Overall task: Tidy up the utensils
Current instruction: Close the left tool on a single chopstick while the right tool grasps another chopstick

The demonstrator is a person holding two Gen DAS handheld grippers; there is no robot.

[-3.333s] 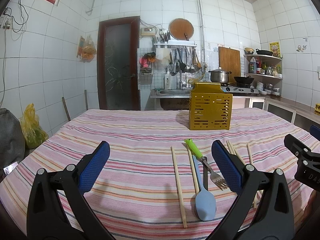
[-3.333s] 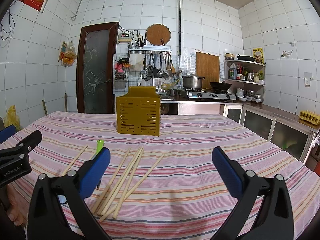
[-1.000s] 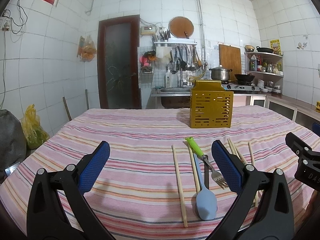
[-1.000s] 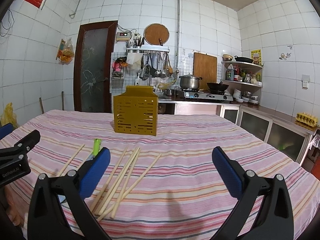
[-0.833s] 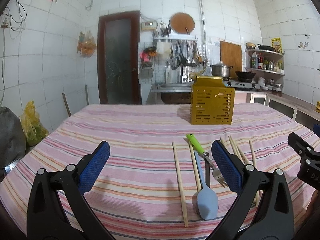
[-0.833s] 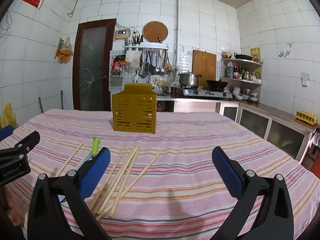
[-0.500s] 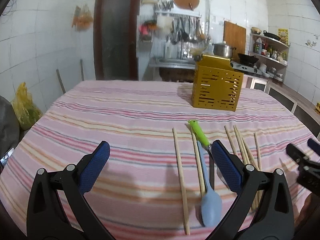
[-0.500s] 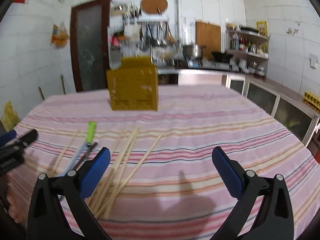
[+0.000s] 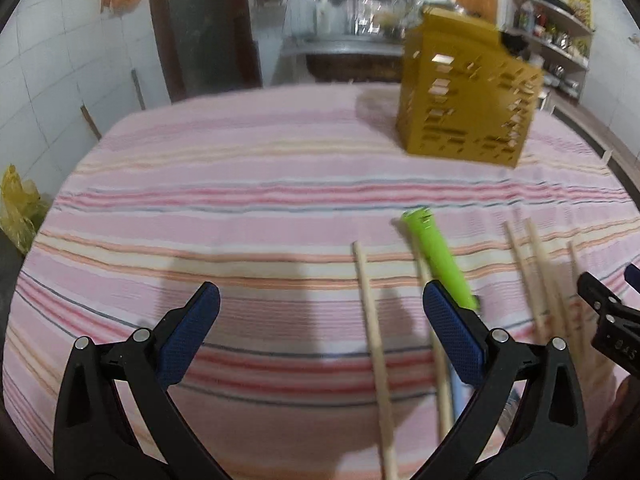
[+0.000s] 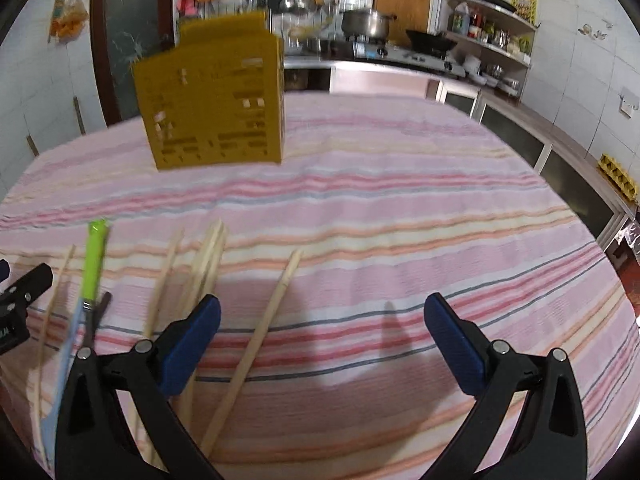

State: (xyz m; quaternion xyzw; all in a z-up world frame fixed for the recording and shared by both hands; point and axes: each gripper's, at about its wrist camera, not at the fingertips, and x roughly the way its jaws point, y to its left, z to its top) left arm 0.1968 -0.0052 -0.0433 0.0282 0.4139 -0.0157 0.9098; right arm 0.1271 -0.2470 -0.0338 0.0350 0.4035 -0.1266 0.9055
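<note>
Left wrist view: the left gripper [image 9: 320, 320] is held wide apart over the striped tablecloth [image 9: 240, 208], nothing clamped. One chopstick [image 9: 374, 344] lies between its pads, the green-handled fork [image 9: 438, 256] just beside the right pad, and the yellow holder [image 9: 464, 96] stands well apart at the far side. Probably best if one stick gets centred before any squeeze.

Right wrist view: the right gripper [image 10: 320, 320] is spread empty too. The chopstick pile [image 10: 204, 264] sits by its left pad, so a single stray stick [image 10: 264, 320] looks easier to be picked cleanly.
</note>
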